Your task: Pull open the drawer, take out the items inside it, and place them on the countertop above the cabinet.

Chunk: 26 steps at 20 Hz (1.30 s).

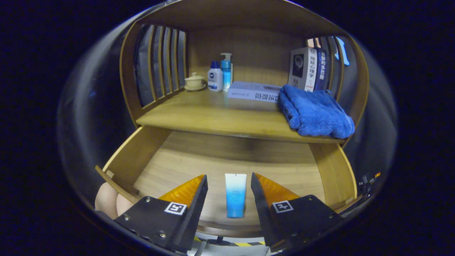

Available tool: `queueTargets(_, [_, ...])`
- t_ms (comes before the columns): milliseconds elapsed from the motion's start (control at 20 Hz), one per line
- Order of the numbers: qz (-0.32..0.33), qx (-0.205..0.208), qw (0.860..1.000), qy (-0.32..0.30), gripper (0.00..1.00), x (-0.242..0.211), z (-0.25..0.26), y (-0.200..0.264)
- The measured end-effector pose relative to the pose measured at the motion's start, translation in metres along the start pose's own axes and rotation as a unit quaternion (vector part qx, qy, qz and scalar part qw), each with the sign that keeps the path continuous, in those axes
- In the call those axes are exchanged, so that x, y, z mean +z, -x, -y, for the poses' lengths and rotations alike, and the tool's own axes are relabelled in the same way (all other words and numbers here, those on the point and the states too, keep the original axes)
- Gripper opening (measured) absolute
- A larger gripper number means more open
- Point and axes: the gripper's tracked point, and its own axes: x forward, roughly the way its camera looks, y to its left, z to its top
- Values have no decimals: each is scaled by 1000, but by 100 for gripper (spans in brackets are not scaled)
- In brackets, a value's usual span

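My gripper [229, 185] is open, its 2 fingers spread wide and pressing on nothing. Between them, on the drawer floor, lies 1 tube [235, 195], flat and lengthwise along my line of reach, its cap end toward me. I cannot tell how far above it my fingertips hang, but I judge the spread is set to straddle the tube so I can come down and close on its sides.

Around the tube is the drawer [135, 156], pulled well out from the cabinet, its wooden floor otherwise bare as far as I can see. Just outside my left finger, a hand [106, 199] curls over the drawer's front edge, likely steadying it.

Beyond and above the drawer is the countertop [213, 117], where the tube belongs. To the right beyond my fingers, a blue towel [312, 112] sits heaped at the countertop's front edge, slightly overhanging. Behind it stand upright books [307, 69], and a flat book [254, 91] lies straight ahead. Farther left at the back are 2 bottles [220, 76] and a lidded cup [194, 81]. The countertop's middle front looks free for setting the tube down.
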Motion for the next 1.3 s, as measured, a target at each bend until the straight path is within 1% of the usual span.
queueTargets(250, [-57,-20,998,-4,73,-18,15,-26])
queueTargets(350, [-88,-24,996,2,73,-29,19,-37])
queueTargets(500, [-118,-29,992,11,73,-39,23,-51])
queueTargets(600, [-126,-22,992,5,73,-38,22,-54])
queueTargets(650, [-136,-25,990,5,73,-39,24,-56])
queueTargets(800, [-175,-13,985,3,73,-51,21,-57])
queueTargets(950, [-186,-17,982,15,73,-52,22,-57])
queueTargets(1050, [-195,-18,981,12,74,-55,22,-58])
queueTargets(1100, [-200,-15,980,11,73,-57,21,-58])
queueTargets(1200, [-215,5,976,11,73,-62,13,-58])
queueTargets(1300, [-237,10,971,15,73,-71,13,-63])
